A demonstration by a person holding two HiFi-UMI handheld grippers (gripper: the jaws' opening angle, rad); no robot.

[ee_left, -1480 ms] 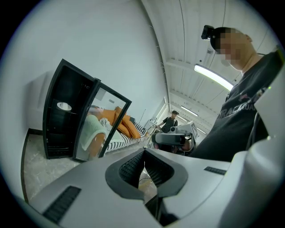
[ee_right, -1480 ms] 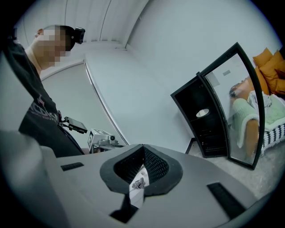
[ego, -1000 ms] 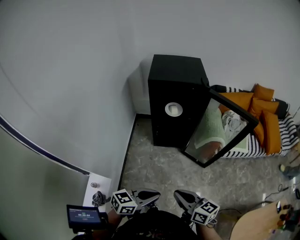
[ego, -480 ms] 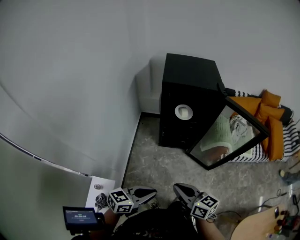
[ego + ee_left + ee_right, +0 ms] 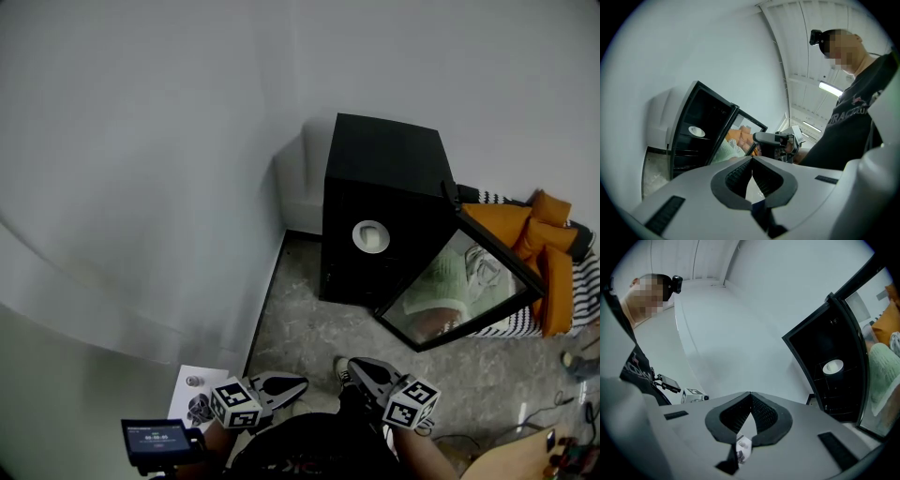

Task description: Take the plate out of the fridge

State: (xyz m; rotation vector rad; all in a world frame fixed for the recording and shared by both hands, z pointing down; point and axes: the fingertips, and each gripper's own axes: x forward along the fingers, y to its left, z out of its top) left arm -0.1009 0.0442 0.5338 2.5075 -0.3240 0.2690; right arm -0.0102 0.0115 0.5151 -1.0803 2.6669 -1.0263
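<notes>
A small black fridge point(image 5: 380, 178) stands on the floor against the white wall, its glass door point(image 5: 464, 286) swung open to the right. A round white plate point(image 5: 370, 236) lies on a shelf inside; it also shows in the left gripper view as the plate point(image 5: 696, 131) and in the right gripper view as the plate point(image 5: 833, 366). My left gripper point(image 5: 298, 382) and right gripper point(image 5: 349, 367) are held low, close to my body and far short of the fridge. Both are shut with nothing between the jaws: left gripper point(image 5: 752, 158), right gripper point(image 5: 751, 393).
Orange cushions and striped bedding point(image 5: 548, 258) lie right of the door. A white sheet with a small dark object point(image 5: 195, 403) lies on the stone floor by the wall. A small lit screen point(image 5: 155, 436) is at my left. A wooden table corner point(image 5: 520, 457) sits bottom right.
The head view has shifted, so the fridge now sits a little further right in the picture. Both grippers stay shut and low near my body.
</notes>
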